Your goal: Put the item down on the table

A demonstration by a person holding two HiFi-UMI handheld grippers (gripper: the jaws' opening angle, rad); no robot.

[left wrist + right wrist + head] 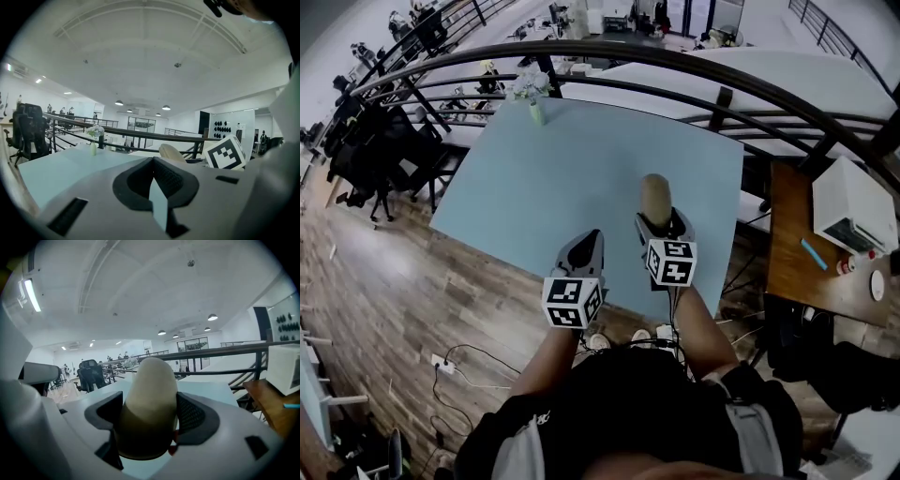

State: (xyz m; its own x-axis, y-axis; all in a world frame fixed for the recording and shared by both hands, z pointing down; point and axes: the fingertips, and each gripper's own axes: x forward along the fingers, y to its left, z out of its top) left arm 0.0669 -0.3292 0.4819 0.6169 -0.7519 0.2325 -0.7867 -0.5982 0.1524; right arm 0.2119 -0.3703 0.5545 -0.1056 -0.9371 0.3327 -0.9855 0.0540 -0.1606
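Observation:
A beige, rounded oblong item (655, 197) sticks out forward from my right gripper (663, 222), which is shut on its lower end. In the right gripper view the item (150, 399) fills the space between both black pads. It is held over the near right part of the light blue table (572, 178); I cannot tell whether it touches the top. My left gripper (585, 242) is just to its left over the table's near edge, jaws together with nothing in them (153, 176). The left gripper view shows the item (171, 152) off to the right.
A small vase of flowers (532, 94) stands at the table's far left edge. A black railing (675, 61) curves behind the table. To the right is a wooden desk (787, 253) with a white appliance (853, 206). Black office chairs (375, 150) stand on the left.

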